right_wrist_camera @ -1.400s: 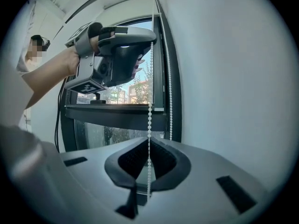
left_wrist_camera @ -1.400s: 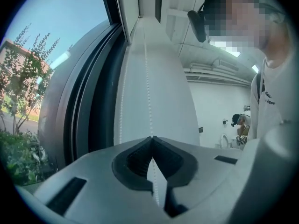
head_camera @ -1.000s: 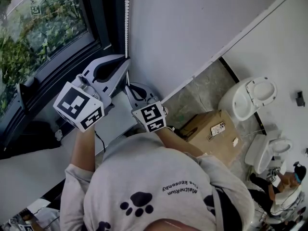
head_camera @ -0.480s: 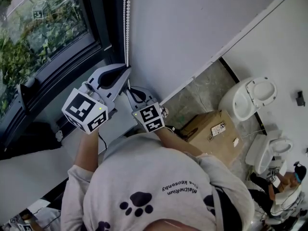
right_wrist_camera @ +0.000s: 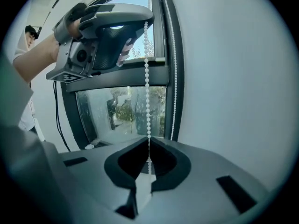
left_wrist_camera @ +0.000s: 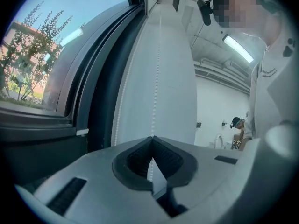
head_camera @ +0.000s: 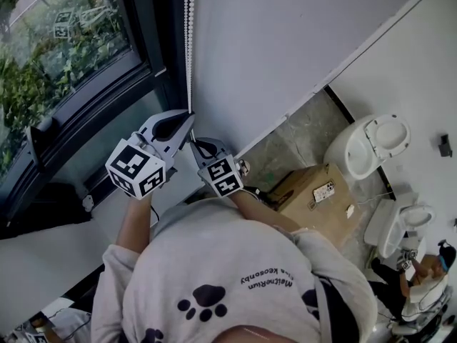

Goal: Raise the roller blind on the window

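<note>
Both grippers were clamped on the same strand of the bead chain [head_camera: 188, 41].

Left gripper [head_camera: 188, 116]: jaws together, pads pinching the chain. The left gripper view showed the beads running straight into the closed pad line.

Right gripper [head_camera: 192, 143]: also closed on the chain. In the right gripper view the beads entered the notch between its pads.

The left gripper sat higher on the strand, with the right one just beside and under it. The right gripper view showed the left gripper's tip on the strand overhead, with a straight run of beads between the two.

Chain location: hanging at the right edge of the dark window frame [head_camera: 143, 41], where the frame met the white wall [head_camera: 285, 48]. A second strand [right_wrist_camera: 175, 69] ran parallel, just right of the gripped one and close against the frame; neither gripper held it. The window glass [head_camera: 64, 56] sat left of the chain, with greenery outside.

The marker cubes on both grippers faced the head camera. The person's grey paw-print shirt [head_camera: 214, 284] filled the near part of the head view.

On the floor to the right there was a cardboard box [head_camera: 314, 195]. A white toilet [head_camera: 371, 145] stood just beside it and another [head_camera: 396, 227] was near, all well apart from the window.
</note>
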Action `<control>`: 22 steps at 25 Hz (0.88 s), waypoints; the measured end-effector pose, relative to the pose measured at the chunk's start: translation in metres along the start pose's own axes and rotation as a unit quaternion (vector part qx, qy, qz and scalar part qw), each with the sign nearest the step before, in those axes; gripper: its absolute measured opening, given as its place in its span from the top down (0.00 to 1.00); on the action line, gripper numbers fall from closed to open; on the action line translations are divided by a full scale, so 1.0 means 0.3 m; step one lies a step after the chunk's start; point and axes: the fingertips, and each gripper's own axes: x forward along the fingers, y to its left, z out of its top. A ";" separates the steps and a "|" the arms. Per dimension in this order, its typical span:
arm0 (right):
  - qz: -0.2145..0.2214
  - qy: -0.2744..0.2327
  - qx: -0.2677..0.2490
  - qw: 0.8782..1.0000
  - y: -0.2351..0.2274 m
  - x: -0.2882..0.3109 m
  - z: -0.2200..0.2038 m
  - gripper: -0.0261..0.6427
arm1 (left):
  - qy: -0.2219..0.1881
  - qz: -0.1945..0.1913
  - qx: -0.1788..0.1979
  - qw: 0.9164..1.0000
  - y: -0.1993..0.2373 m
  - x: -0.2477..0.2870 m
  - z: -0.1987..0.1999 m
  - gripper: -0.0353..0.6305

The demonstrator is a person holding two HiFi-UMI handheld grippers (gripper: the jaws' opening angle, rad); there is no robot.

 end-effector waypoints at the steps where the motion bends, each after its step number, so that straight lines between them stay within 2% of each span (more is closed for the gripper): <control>1: 0.001 0.008 0.001 1.000 -0.001 0.004 -0.016 0.94 | 0.004 0.000 -0.004 1.000 0.002 0.003 -0.019 0.94; 8: -0.010 0.043 0.006 0.999 -0.026 0.017 -0.095 0.94 | 0.040 0.000 -0.028 0.999 0.020 0.019 -0.159 0.94; 12: -0.012 0.038 0.001 0.999 -0.028 0.016 -0.087 0.94 | 0.054 0.001 -0.038 0.998 0.026 0.023 -0.226 0.94; 16: -0.008 0.026 -0.003 1.000 -0.026 0.002 -0.053 0.94 | 0.056 0.000 -0.039 0.998 0.025 0.029 -0.240 0.94; 17: -0.008 0.021 -0.003 1.000 -0.027 -0.006 -0.040 0.93 | 0.056 0.000 -0.037 0.998 0.024 0.031 -0.240 0.94; 19: -0.002 0.009 0.002 1.000 -0.025 -0.027 -0.007 0.81 | 0.055 -0.001 -0.036 0.998 0.024 0.032 -0.239 0.94; 22: 0.002 -0.024 0.012 1.000 -0.021 -0.085 0.074 0.80 | 0.052 -0.001 -0.037 0.998 0.025 0.031 -0.240 0.94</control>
